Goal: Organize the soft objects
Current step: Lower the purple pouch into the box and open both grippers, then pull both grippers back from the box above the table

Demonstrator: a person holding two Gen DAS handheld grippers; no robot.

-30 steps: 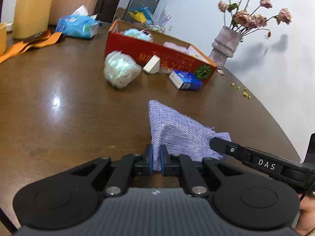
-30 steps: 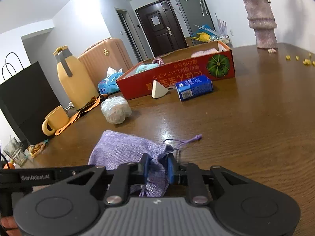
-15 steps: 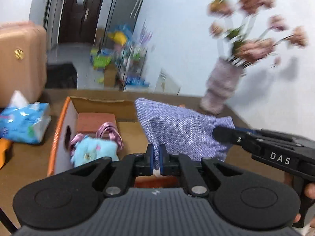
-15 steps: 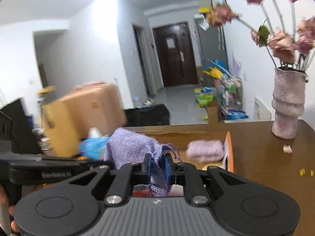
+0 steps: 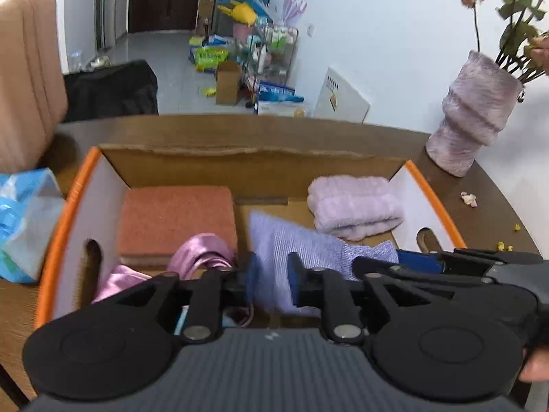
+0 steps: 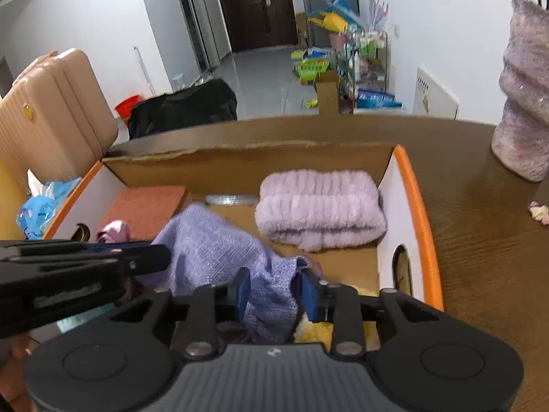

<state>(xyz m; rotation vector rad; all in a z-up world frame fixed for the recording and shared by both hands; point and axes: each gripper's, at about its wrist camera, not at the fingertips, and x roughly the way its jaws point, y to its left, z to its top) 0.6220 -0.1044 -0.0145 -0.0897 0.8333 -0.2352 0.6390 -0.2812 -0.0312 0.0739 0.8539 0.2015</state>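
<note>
A lilac woven pouch (image 5: pixel 302 250) hangs over the inside of the orange-rimmed cardboard box (image 5: pixel 432 199), blurred as it sags. My left gripper (image 5: pixel 272 278) has one end of it between its blue pads, and my right gripper (image 6: pixel 274 290) has the other end (image 6: pixel 212 250). Both pairs of jaws are opening, and the cloth lies loose in the gaps. In the box lie a folded lilac towel (image 6: pixel 319 206), a terracotta pad (image 5: pixel 175 216) and a pink satin piece (image 5: pixel 202 257). Something yellow (image 6: pixel 312 331) shows below my right gripper.
The box stands on a dark wooden table (image 6: pixel 480 240). A fuzzy mauve vase (image 5: pixel 477 110) is to the right of the box, with petal scraps near it. A blue tissue pack (image 5: pixel 24 219) lies to the left, and a tan suitcase (image 6: pixel 51 116) stands behind.
Both grippers lifted the pouch off the table and carried it over the box. Their jaws, clamped on it before, have now parted and the pouch is sagging.
</note>
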